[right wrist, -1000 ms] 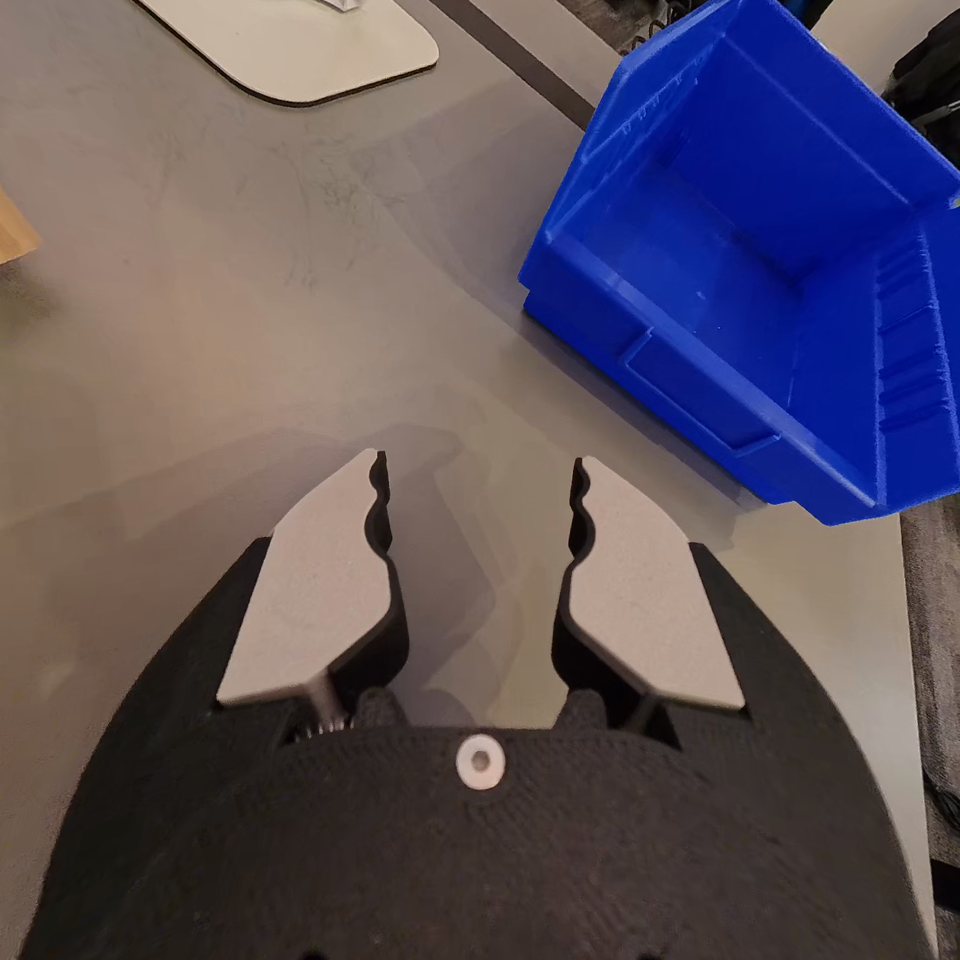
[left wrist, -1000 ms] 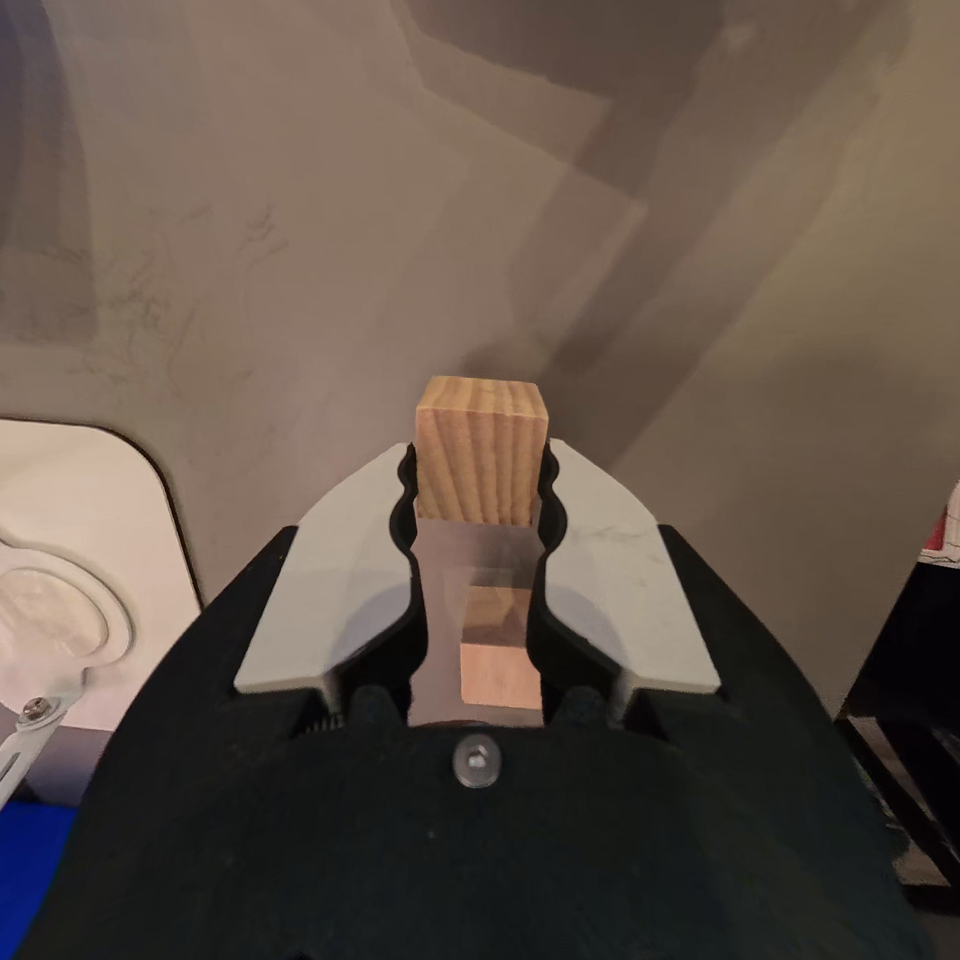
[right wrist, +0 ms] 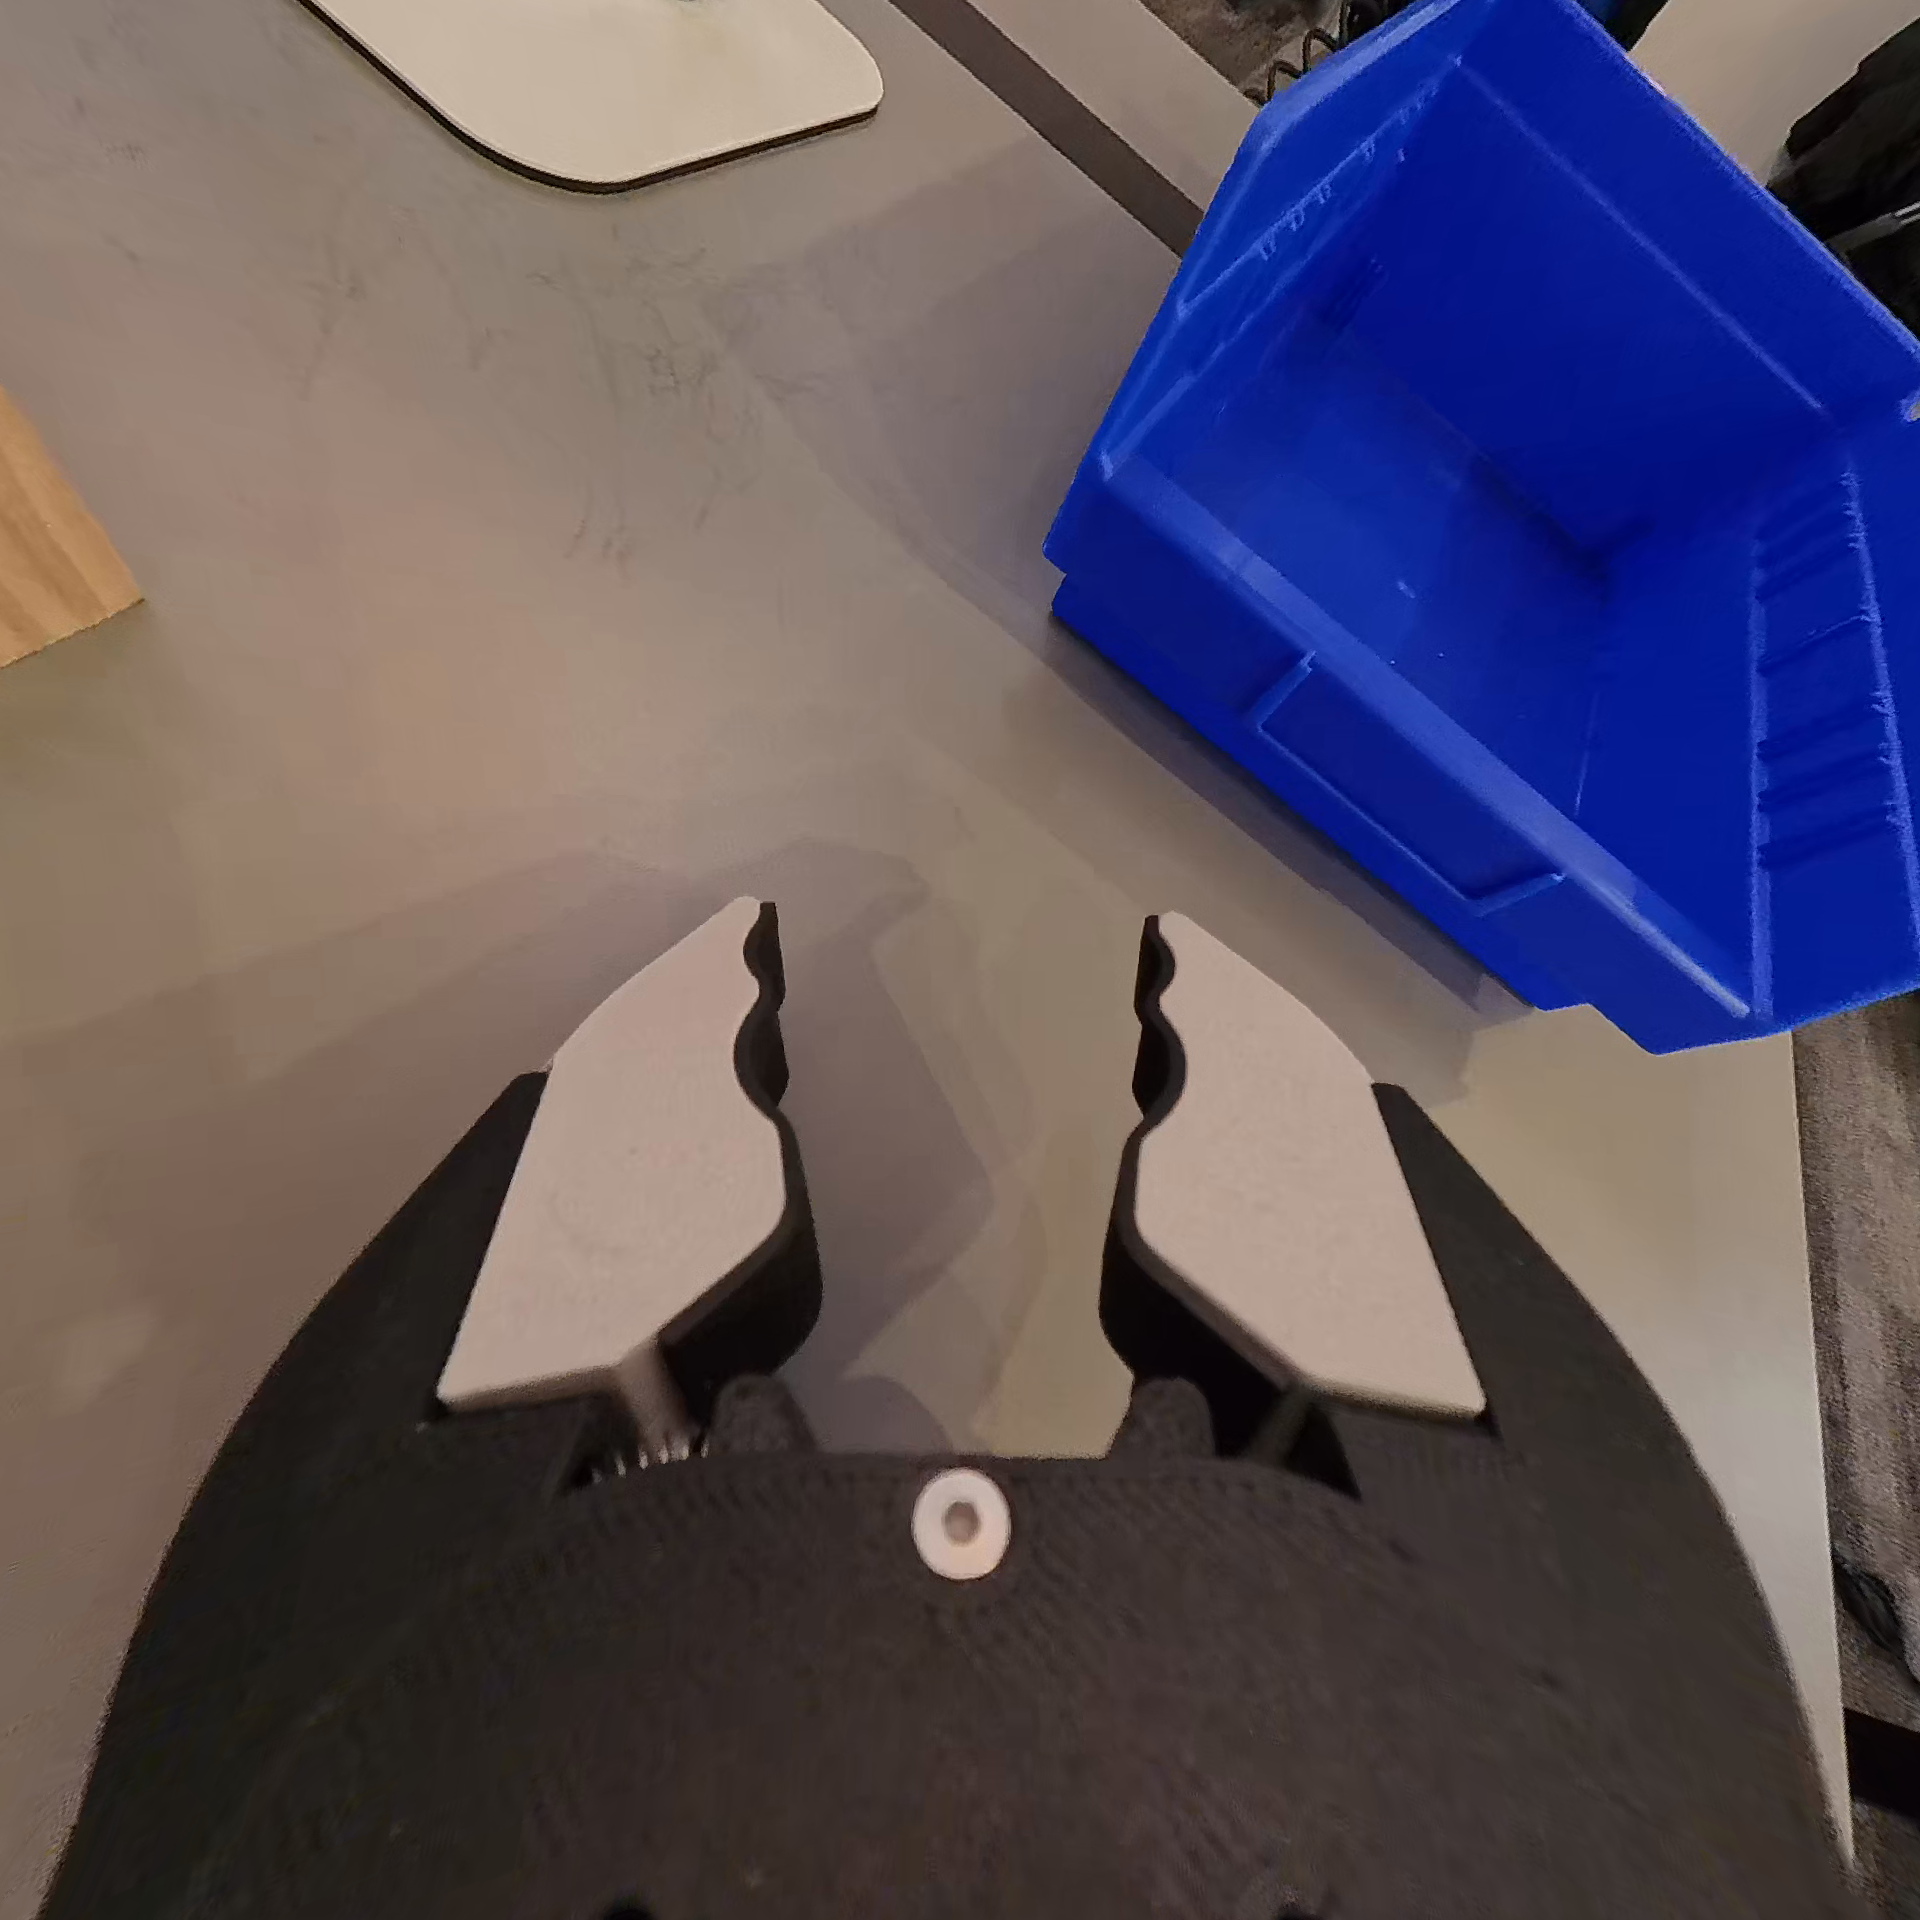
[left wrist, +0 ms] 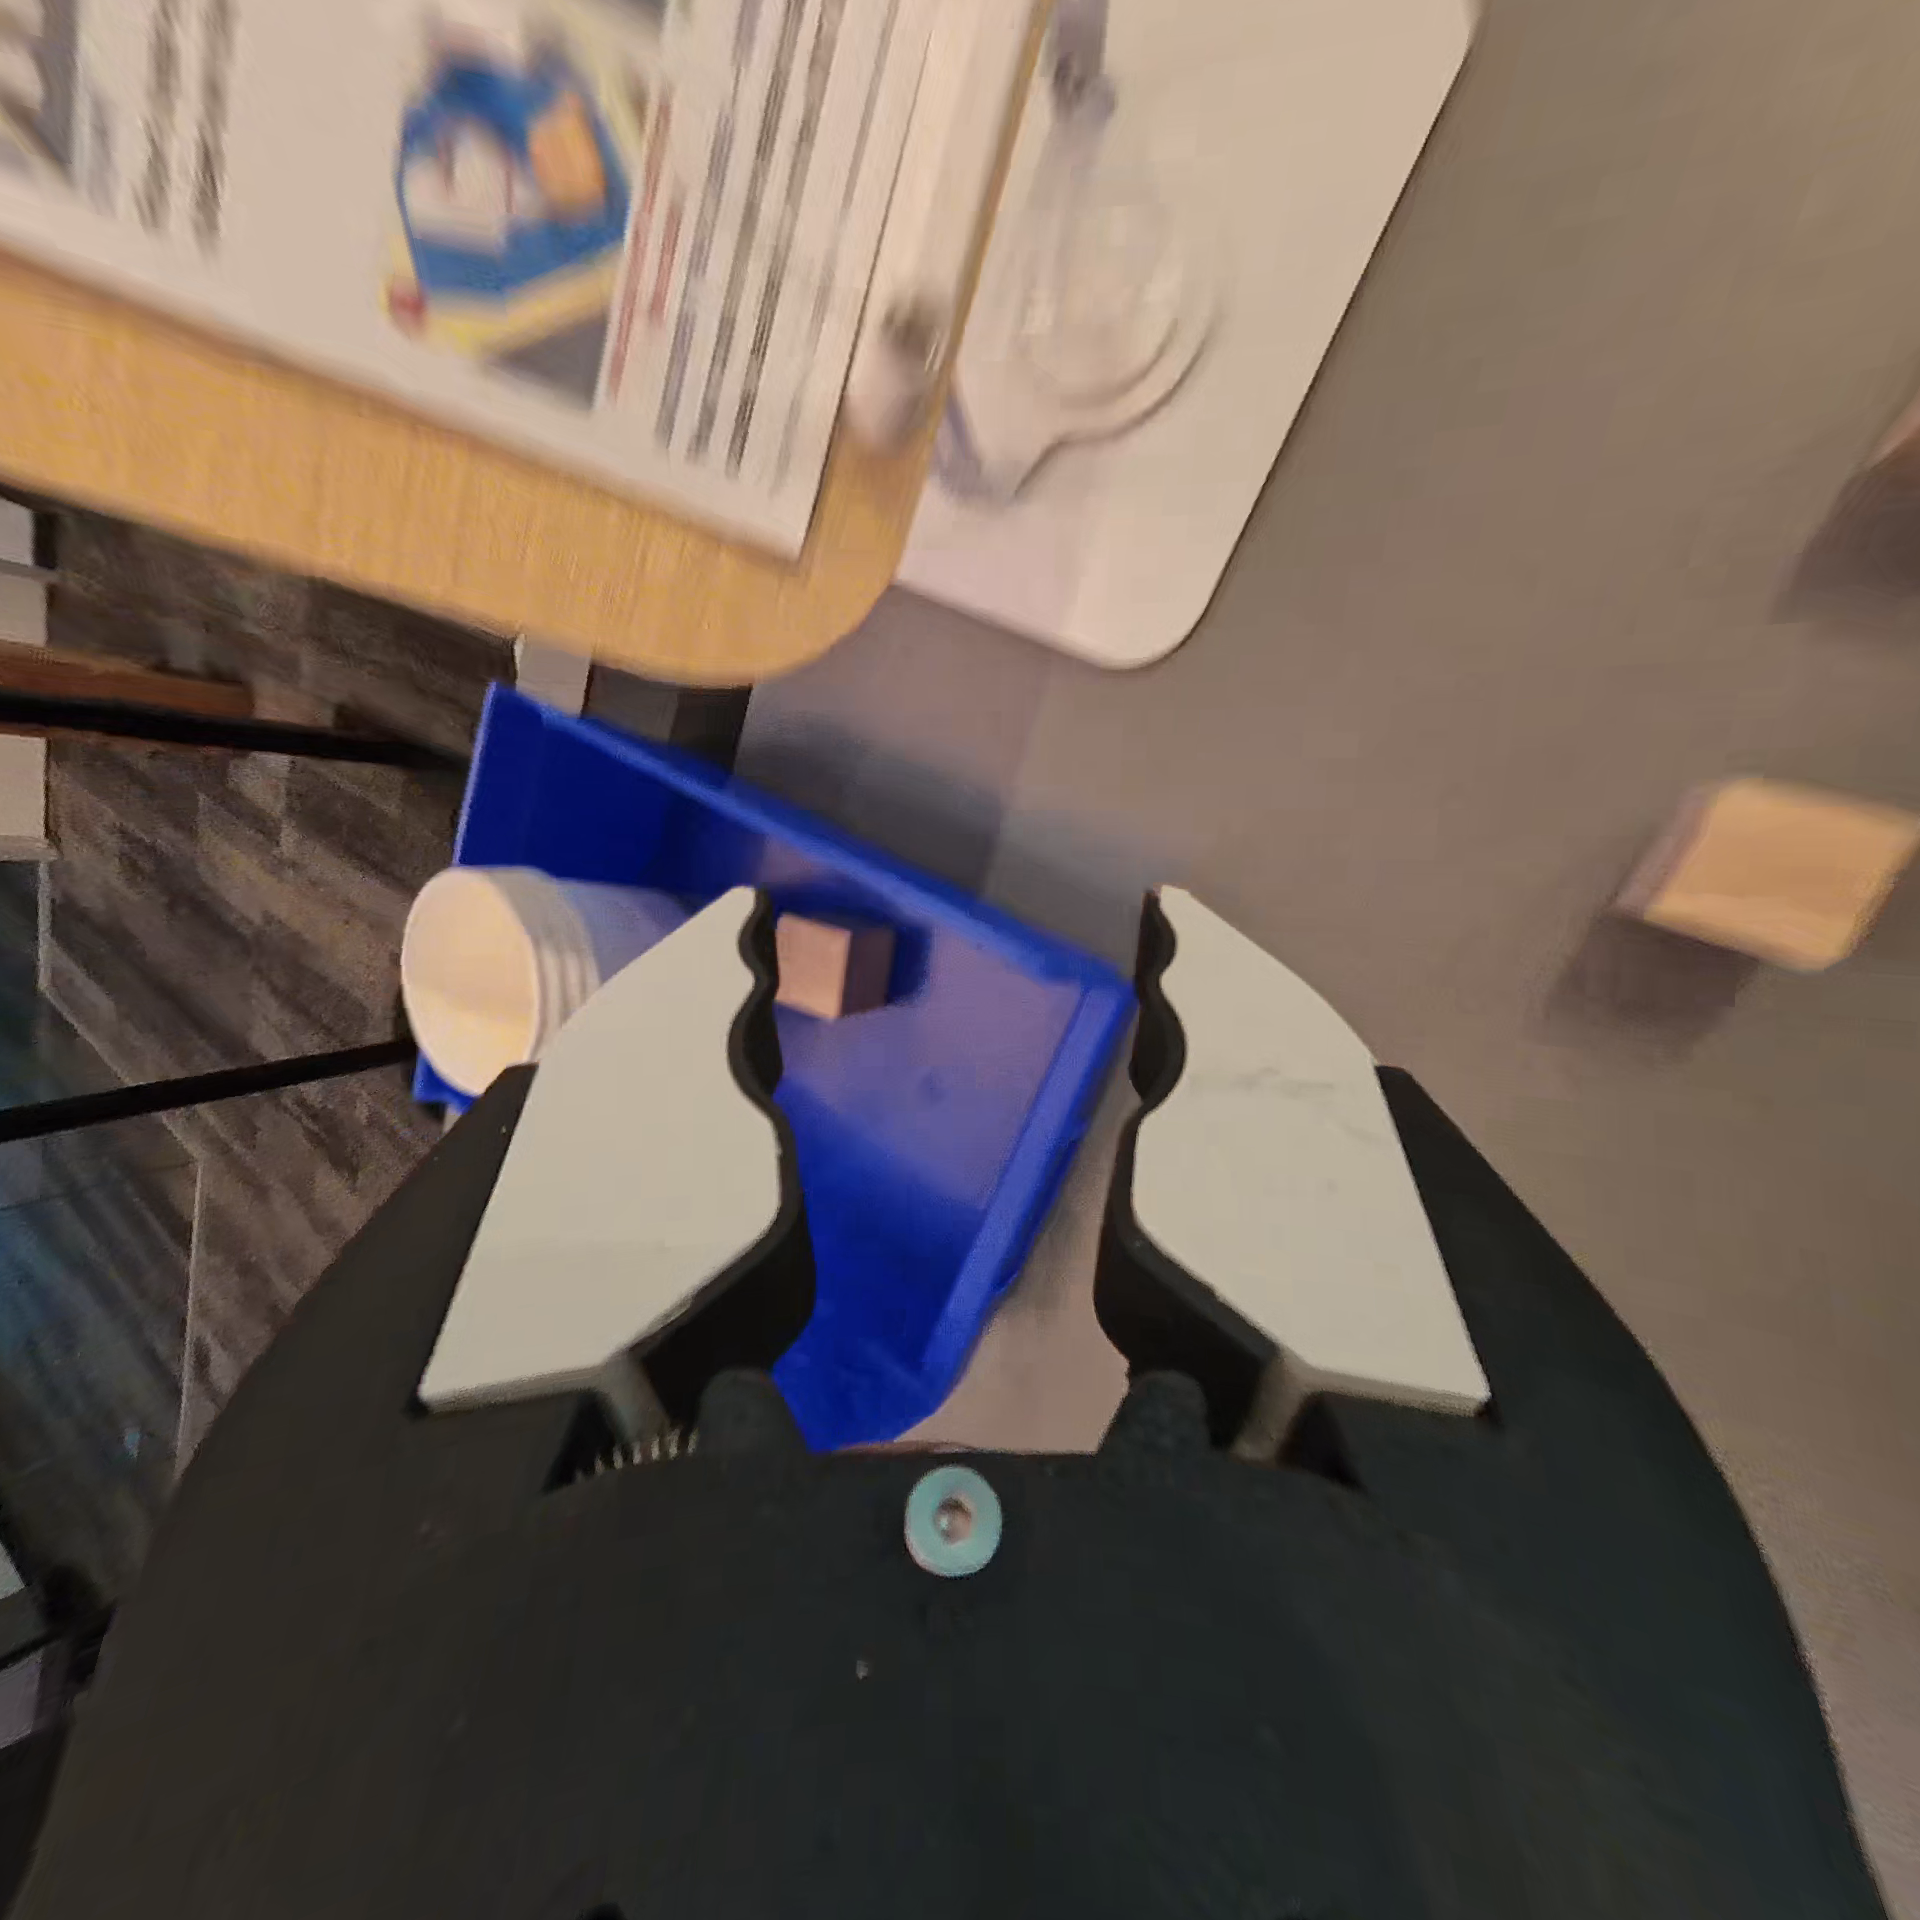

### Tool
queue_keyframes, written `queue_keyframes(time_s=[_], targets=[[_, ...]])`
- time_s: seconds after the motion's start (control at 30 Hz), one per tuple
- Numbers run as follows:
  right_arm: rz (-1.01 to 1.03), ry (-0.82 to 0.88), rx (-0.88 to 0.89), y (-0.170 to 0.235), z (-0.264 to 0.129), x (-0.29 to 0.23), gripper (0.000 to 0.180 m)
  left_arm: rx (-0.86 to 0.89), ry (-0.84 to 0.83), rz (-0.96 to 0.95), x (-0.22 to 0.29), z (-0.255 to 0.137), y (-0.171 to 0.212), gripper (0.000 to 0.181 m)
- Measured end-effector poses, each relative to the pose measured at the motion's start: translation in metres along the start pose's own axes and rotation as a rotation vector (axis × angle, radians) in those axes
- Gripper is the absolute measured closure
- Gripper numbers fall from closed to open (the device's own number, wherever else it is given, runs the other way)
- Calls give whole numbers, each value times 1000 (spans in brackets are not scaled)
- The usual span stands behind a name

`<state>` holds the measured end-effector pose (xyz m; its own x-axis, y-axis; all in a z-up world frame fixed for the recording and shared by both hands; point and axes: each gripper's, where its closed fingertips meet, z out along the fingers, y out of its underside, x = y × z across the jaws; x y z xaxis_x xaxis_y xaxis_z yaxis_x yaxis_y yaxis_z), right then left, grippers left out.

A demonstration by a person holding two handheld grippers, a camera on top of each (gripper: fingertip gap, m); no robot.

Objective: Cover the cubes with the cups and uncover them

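Grey surface point(right wrist: 520, 623) everywhere; left tool point(left wrist: 951, 925) spread and empty over a blue bin point(left wrist: 987, 1122) holding one cube point(left wrist: 826, 966) and a cup point(left wrist: 488, 987). Right tool point(right wrist: 956, 940) spread too, empty.

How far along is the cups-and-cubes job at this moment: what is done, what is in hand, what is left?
Done: one cube lies in the blue bin beside a white cup on its side. In hand: nothing; the left gripper and the right gripper are both open and empty. Left: a second cube sits uncovered on the grey table. The right view's blue bin looks empty.
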<state>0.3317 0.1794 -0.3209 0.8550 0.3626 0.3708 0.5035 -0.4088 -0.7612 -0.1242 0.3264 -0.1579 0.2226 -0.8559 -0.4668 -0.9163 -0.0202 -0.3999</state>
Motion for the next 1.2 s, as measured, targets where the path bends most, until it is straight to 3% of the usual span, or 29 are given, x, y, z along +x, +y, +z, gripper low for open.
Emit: queue_keyframes(time_s=[0.03,0.23,0.47,0.73,0.87,0.93,1.03,1.2], targets=[[-6,3,-6,1,1,0,114,-36,-6,24,-12,9,21,115],[-15,17,-13,1,1,0,118,-137,78,33,-47,81,97,108],[-27,11,-9,0,2,-1,121,-140,182,45,-58,140,117,106],[-36,7,-6,0,2,-2,124,-172,259,67,-58,173,134,107],[-38,5,-6,0,2,-3,125,-199,293,65,-51,185,142,120],[-40,5,-5,0,2,-3,125,-177,274,59,-54,186,139,133],[-39,6,-6,0,2,-3,125,-183,245,38,-58,175,136,133],[-34,-2,-6,0,2,-3,124,-189,142,-1,-65,110,122,134]])
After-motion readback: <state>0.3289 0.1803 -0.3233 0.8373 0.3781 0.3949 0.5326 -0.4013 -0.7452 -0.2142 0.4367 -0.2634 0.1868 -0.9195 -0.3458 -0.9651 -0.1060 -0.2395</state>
